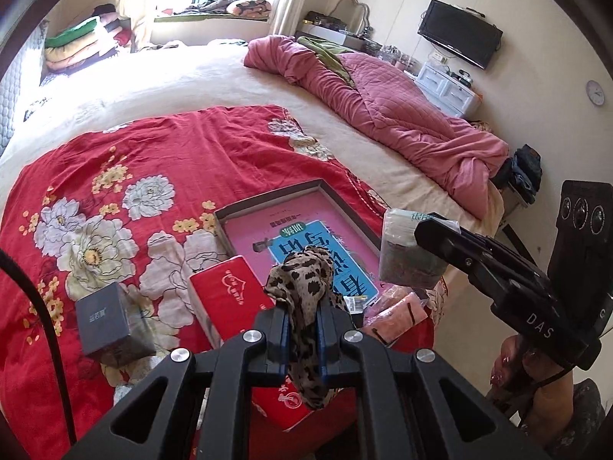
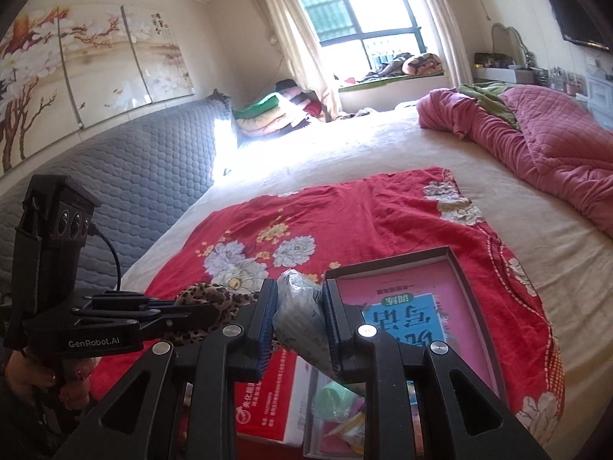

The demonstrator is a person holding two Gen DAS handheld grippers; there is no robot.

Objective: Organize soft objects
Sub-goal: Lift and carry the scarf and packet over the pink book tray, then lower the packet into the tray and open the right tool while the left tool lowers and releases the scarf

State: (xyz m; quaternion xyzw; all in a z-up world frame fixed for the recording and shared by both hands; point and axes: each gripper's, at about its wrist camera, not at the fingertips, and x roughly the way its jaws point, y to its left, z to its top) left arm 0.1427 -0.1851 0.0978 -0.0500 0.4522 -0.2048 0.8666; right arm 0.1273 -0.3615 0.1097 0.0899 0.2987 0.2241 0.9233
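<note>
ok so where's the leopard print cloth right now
The leopard cloth is pinched in the left tongs, held above the red box at the near edge of the open tray; in the right wrist view it shows at lower left.

2 grippers: left gripper, right gripper. 1 leopard scarf, 1 plastic-wrapped pack. On the bed: 1 red floral cloth, 1 pink quilt, 1 shallow tray w/ 1 pink-and-blue book in it. 2 boxes beside the tray: 1 red box, 1 grey box. 1 pink packet at the cloth's edge. Round the room: 1 window, 1 TV, 1 wall clock, 1 mirror, 1 white drawer unit, 3 painted wall panels, 1 pile of folded bedding in the corner; can't count its layers.
</note>
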